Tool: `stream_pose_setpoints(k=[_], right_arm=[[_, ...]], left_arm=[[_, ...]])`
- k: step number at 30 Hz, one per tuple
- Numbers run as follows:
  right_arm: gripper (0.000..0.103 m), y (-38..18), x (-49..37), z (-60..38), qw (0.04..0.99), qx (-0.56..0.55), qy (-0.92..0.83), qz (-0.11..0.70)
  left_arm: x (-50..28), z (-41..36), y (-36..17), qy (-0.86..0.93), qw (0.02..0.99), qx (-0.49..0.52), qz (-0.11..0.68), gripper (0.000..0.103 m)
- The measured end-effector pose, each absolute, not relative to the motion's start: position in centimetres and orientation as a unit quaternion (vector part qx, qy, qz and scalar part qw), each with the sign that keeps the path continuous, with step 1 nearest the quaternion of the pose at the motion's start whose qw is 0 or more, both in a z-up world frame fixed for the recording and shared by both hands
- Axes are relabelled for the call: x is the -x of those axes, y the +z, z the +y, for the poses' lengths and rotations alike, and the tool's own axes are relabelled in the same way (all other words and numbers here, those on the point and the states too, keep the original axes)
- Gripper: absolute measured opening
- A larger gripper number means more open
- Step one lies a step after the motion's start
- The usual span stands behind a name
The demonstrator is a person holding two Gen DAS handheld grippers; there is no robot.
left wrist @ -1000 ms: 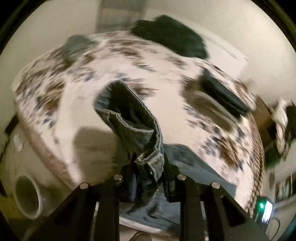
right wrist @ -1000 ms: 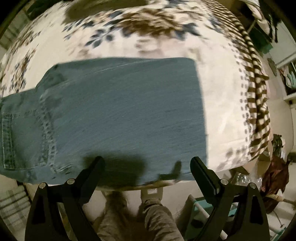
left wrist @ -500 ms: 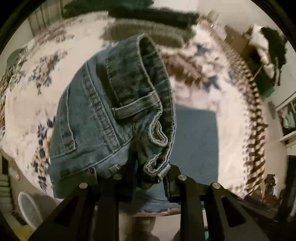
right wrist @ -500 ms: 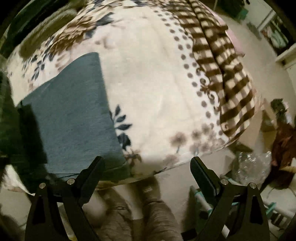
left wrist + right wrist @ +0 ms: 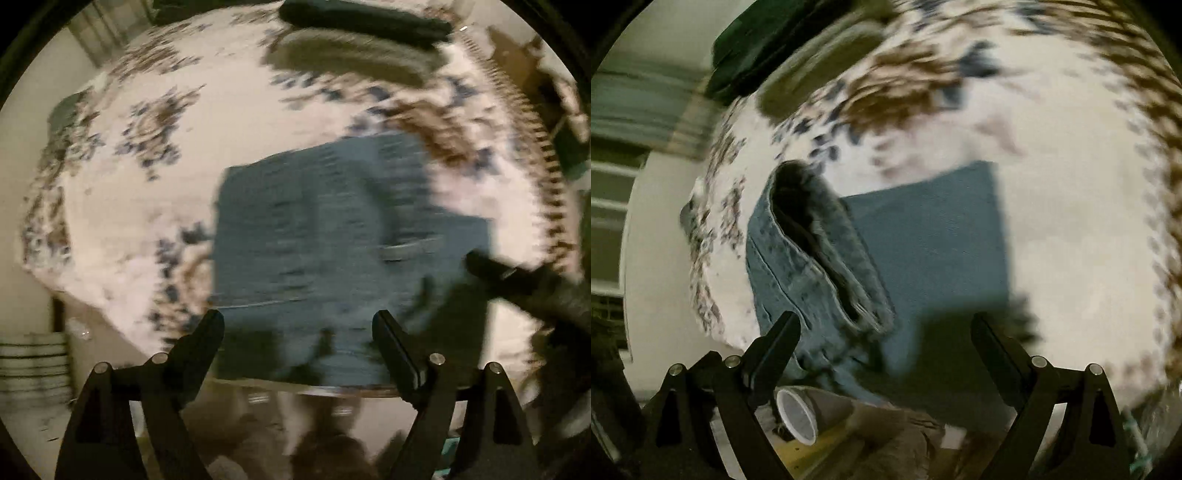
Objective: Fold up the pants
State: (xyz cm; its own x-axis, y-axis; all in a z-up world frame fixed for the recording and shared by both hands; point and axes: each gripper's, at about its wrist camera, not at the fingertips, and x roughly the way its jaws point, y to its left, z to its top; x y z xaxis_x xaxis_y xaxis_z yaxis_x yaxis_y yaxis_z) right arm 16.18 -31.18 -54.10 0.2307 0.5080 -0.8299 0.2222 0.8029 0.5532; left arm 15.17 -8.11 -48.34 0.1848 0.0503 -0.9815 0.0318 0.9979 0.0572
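Blue denim pants (image 5: 332,236) lie folded in a rough rectangle near the front edge of a floral bedspread (image 5: 147,192). My left gripper (image 5: 299,328) is open and empty just above their near edge. The right gripper's dark body (image 5: 517,280) shows at the right. In the right wrist view the pants (image 5: 923,258) lie with the waistband (image 5: 827,254) gaping open on top of the folded legs. My right gripper (image 5: 886,332) is open and empty above them.
A dark folded garment (image 5: 365,22) and an olive one (image 5: 351,59) lie at the far side of the bed. A white cup-like bin (image 5: 796,415) stands on the floor below the bed edge. The person's legs (image 5: 897,439) are below.
My left gripper has let go of the waistband and opened; the pants now lie folded over on the bed. The right gripper has swung left over the pants.
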Motion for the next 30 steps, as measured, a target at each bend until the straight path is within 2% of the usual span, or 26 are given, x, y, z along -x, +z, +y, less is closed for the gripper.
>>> stream_pose_setpoints(k=[10,12,14,15,16,17,23,30], right_arm=[[0.097,-59.7,-21.5,-24.9,0.686,-0.246,0.153,0.667],[0.093,-59.5,-21.6,-24.7,0.692,-0.251,0.142,0.662],[0.046,-59.0,-21.4,-24.6,0.698,-0.261,0.134,0.653],[0.043,-58.6,-21.3,-24.7,0.705,-0.261,0.125,0.648],[0.028,-57.9,-21.0,-24.7,0.714,-0.253,0.113,0.643],[0.023,-57.3,-20.6,-24.8,0.721,-0.247,0.111,0.638],[0.018,-51.9,-18.0,-27.7,0.746,-0.26,0.08,0.608],[0.017,-49.3,-14.2,-37.2,0.751,-0.291,0.004,0.593]], left_arm=[[-17.1,-4.1,-51.3,0.061,0.757,-0.066,0.647,0.081],[-17.2,-3.9,-51.4,0.064,0.755,-0.072,0.649,0.081],[-17.3,-3.8,-51.5,0.064,0.754,-0.07,0.65,0.081],[-17.2,-3.9,-51.5,0.066,0.752,-0.072,0.652,0.081],[-17.2,-4.0,-51.5,0.065,0.751,-0.072,0.654,0.081],[-17.2,-4.1,-51.5,0.063,0.75,-0.072,0.654,0.081],[-17.2,-5.3,-51.2,0.044,0.752,-0.057,0.656,0.081],[-17.6,-6.6,-51.4,-0.003,0.75,0.006,0.662,0.085]])
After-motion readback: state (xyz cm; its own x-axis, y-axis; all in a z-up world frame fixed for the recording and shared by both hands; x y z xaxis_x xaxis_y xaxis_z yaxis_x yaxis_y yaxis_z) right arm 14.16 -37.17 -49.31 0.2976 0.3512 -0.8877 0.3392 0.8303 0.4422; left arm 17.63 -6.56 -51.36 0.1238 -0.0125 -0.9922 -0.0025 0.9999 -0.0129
